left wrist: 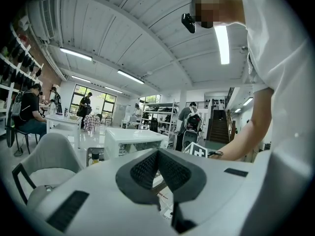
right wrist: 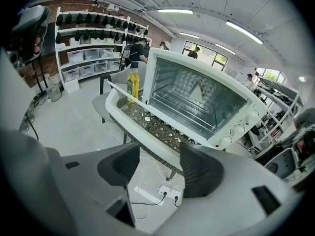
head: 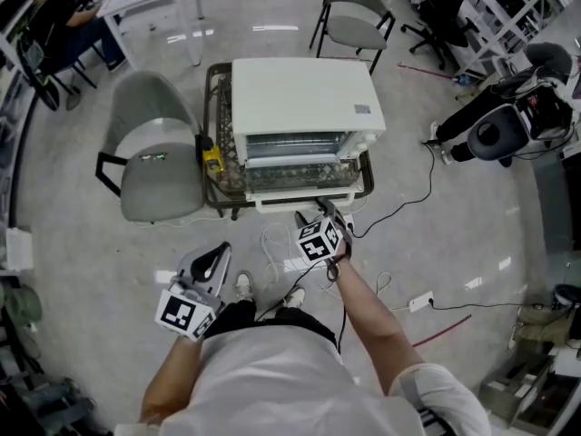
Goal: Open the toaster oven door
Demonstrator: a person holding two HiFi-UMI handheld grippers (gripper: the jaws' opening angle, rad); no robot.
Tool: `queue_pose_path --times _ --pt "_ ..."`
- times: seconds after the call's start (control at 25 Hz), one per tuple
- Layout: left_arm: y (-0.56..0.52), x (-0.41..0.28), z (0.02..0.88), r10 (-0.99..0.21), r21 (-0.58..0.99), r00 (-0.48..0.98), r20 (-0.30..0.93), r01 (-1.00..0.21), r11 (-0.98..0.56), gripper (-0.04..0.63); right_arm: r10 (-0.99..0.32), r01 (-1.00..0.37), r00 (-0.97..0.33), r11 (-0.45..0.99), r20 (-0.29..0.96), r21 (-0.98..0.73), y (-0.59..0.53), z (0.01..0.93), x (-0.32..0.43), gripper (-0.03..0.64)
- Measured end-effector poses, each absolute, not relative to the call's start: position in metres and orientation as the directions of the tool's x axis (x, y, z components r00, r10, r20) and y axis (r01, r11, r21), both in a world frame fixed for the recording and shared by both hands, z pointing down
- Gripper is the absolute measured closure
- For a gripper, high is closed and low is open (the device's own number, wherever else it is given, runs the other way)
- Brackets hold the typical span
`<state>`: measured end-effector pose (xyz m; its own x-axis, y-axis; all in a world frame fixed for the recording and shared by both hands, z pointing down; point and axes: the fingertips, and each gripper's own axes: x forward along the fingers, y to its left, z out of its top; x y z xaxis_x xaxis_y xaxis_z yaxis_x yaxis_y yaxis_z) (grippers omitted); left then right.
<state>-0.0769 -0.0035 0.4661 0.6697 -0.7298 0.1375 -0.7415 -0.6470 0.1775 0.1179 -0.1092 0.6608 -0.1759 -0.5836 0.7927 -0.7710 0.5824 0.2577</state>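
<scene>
The white toaster oven (head: pixel 300 98) stands on a small low table (head: pixel 216 107). Its glass door (head: pixel 295 176) hangs open, folded down flat toward me, and the wire rack inside shows. In the right gripper view the oven (right wrist: pixel 197 100) and its lowered door (right wrist: pixel 147 118) fill the middle. My right gripper (head: pixel 315 216) (right wrist: pixel 160 165) sits just in front of the door's handle edge, jaws open, with nothing between them. My left gripper (head: pixel 214 262) (left wrist: pixel 157 156) hangs low by my left side, away from the oven, pads together and empty.
A yellow bottle (head: pixel 211 157) (right wrist: pixel 132 85) stands on the table left of the oven. A grey chair (head: pixel 154 153) is further left. Cables and a power strip (right wrist: pixel 167 191) lie on the floor under the table's front. Black equipment (head: pixel 495 130) sits at the right.
</scene>
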Motion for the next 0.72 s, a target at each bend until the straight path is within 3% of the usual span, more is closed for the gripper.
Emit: queue_pose_path --times 0.72 --pt "-0.001 -0.075 0.475 -0.725 0.197 0.670 0.161 -0.741 -0.641 0.580 -0.541 -0.780 -0.169 0.584 0.824 0.224 -0.089 0.691 0.120 0.345"
